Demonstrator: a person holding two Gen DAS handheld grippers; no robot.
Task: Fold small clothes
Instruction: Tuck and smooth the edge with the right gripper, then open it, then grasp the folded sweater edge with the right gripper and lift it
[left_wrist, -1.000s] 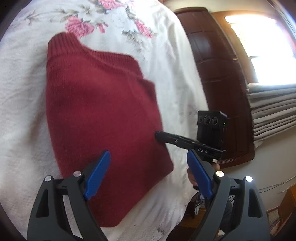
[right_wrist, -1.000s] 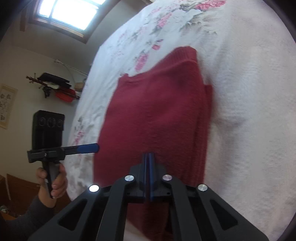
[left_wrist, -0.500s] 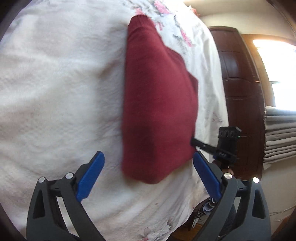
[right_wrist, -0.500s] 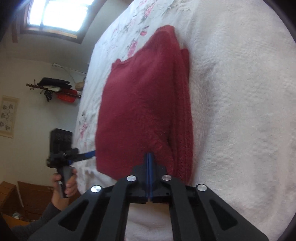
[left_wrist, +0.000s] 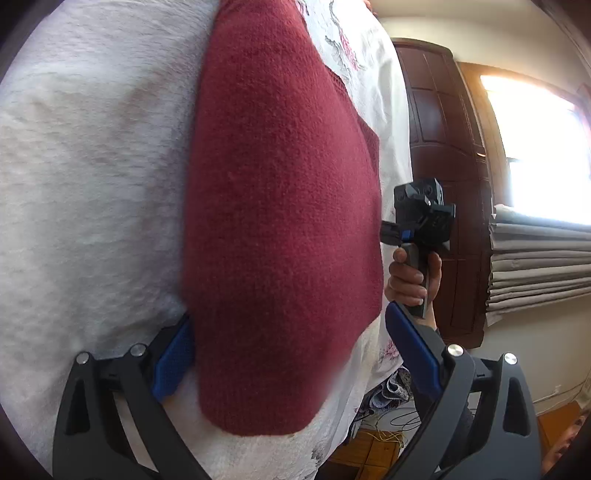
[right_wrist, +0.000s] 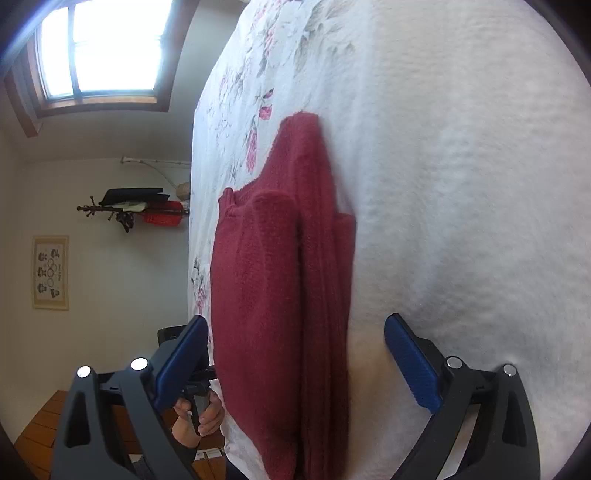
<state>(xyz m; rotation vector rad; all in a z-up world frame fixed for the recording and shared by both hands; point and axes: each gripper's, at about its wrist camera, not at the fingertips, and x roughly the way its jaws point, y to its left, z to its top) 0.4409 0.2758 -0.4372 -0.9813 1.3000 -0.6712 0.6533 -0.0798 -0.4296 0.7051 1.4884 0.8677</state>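
Bedroom setup here: a bed with a white bedspread (left_wrist: 85, 184) that has pink flowers printed along one side, a dark wooden wardrobe (left_wrist: 439, 147) off to the right in the left wrist view, and a bright window (right_wrist: 99, 48) with a coat rack (right_wrist: 129, 210) and a framed picture (right_wrist: 50, 272) on the wall in the right wrist view.

The left gripper (left_wrist: 291, 354) has its jaws spread wide, sitting either side of the near edge of a dark red sweater (left_wrist: 284, 221). The sweater lies folded on the bedspread, layers stacked along one side. The right gripper (right_wrist: 295, 362) is spread wide too, straddling the sweater's near end, gripping nothing. A hand (left_wrist: 413, 280) holds that gripper's handle just past the bed edge.
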